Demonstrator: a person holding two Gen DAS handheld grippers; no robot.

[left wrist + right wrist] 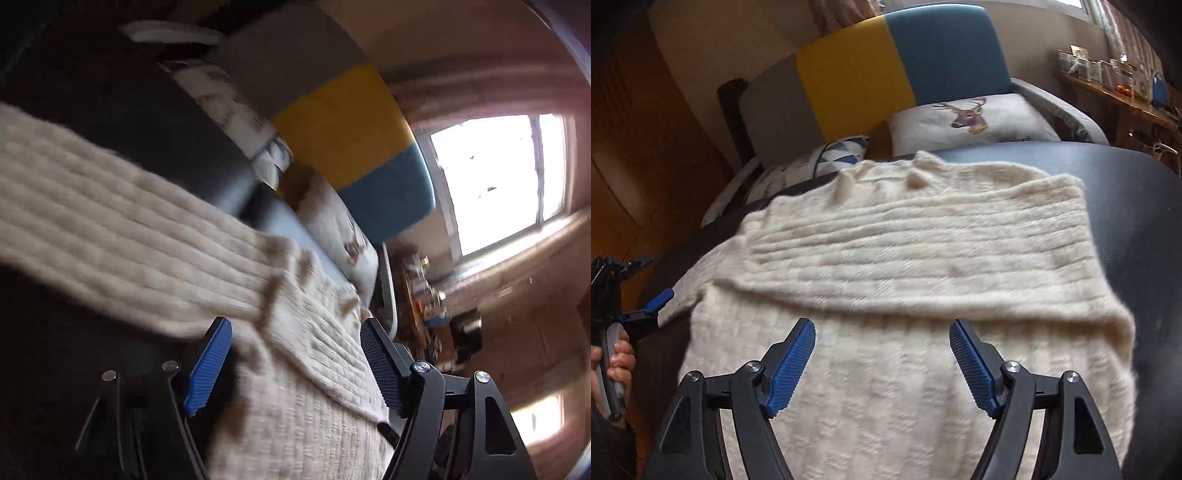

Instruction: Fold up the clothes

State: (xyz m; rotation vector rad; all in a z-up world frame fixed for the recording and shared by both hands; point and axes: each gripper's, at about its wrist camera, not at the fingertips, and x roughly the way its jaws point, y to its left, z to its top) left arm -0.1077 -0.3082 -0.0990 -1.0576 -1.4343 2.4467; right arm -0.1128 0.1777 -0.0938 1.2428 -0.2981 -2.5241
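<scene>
At the left edge of the dark surface (1137, 192), a hand (617, 363) holds the left gripper (295, 363), its blue pads spread wide, nothing between them, beside the cream knit sweater's (905, 258) left side. The sweater lies across the middle of the surface, one ribbed part folded over the body. The right gripper (882, 363) hovers over its near part, also wide apart and empty. Beyond the far edge sit a deer cushion (971, 118) and a grey, yellow and blue chair back (857, 77)
</scene>
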